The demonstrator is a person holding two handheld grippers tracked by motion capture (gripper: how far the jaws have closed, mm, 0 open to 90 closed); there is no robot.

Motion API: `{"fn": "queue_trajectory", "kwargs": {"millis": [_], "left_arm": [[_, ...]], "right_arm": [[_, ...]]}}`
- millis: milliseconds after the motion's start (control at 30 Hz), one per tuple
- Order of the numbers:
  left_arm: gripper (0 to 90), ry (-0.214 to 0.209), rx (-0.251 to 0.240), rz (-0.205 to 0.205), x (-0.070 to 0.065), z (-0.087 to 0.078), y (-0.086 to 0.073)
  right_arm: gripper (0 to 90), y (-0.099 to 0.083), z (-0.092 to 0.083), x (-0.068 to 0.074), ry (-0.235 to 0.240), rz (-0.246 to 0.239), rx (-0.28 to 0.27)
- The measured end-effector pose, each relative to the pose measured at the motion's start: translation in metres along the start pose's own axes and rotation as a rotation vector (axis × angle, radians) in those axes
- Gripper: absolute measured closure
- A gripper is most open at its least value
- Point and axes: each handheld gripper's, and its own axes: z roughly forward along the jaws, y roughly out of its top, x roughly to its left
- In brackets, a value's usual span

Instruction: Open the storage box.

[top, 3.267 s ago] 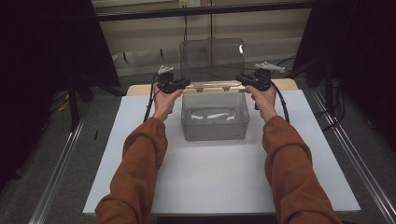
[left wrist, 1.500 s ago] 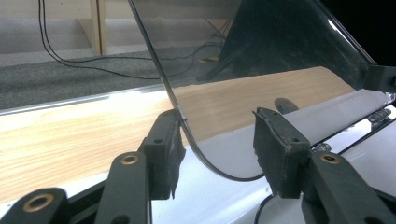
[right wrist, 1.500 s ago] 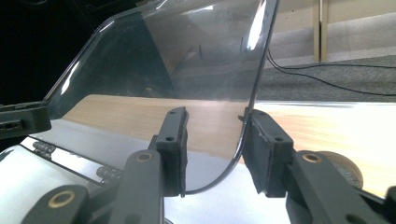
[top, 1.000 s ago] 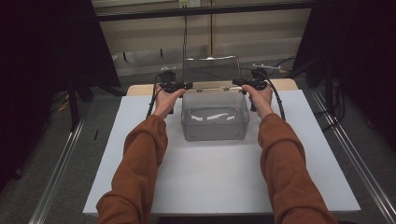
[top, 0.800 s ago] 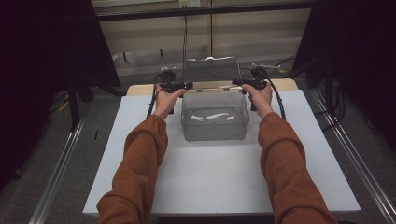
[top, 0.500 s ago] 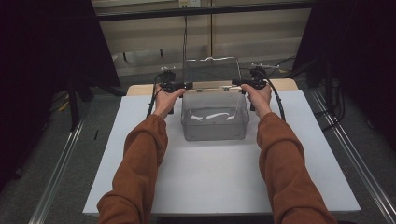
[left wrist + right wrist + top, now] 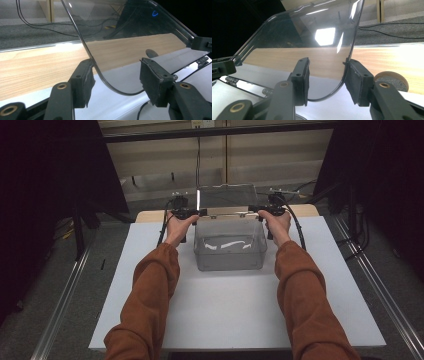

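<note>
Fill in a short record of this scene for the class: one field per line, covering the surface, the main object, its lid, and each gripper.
Surface: white table
Main object: clear plastic box, near the table's far edge
Lid: clear lid, raised upright behind the box
Left gripper: jaws have just been opening; lid edge between them, touching one pad, the other apart
Right gripper: lid corner between its pads; grip unclear

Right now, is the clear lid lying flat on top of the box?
No, the clear lid stands upright behind the box.

white table top [image 7: 235, 315] | wooden strip [image 7: 37, 67] along far edge | cables [image 7: 32, 25] on, perhaps, grey carpet
</note>
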Motion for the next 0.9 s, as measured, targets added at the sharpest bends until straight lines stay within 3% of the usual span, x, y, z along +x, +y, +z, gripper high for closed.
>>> {"fn": "queue_trajectory", "kwargs": {"millis": [167, 233, 433, 667, 700, 767, 833, 900], "left_arm": [[44.2, -0.001, 0.002, -0.001, 0.0, 0.0, 0.0], [42.0, 0.022, 0.003, 0.019, -0.001, 0.0, 0.0], [41.3, 0.024, -0.004, 0.024, -0.001, 0.0, 0.0], [40.7, 0.016, -0.014, 0.018, 0.0, 0.002, -0.003], [40.7, 0.002, -0.013, 0.004, 0.0, 0.003, -0.003], [39.1, 0.022, -0.031, 0.027, -0.004, 0.005, -0.003], [37.0, 0.014, -0.05, 0.034, -0.005, 0.004, -0.003], [33.0, 0.023, -0.057, 0.032, -0.004, 0.002, -0.003]], "right_arm": [[54.1, 0.0, -0.001, 0.002, -0.014, -0.027, -0.01], [53.7, -0.001, -0.001, 0.002, -0.019, -0.028, -0.01], [49.1, -0.005, 0.002, 0.0, -0.009, 0.02, 0.002], [46.0, -0.005, 0.002, 0.003, -0.06, -0.02, -0.025], [52.4, -0.005, 0.002, 0.003, -0.062, -0.022, -0.031], [48.9, -0.005, 0.004, 0.006, -0.018, -0.015, -0.045], [42.7, -0.005, 0.005, 0.01, -0.065, -0.067, -0.059], [41.8, -0.005, 0.004, 0.01, -0.058, -0.057, -0.076]]}}
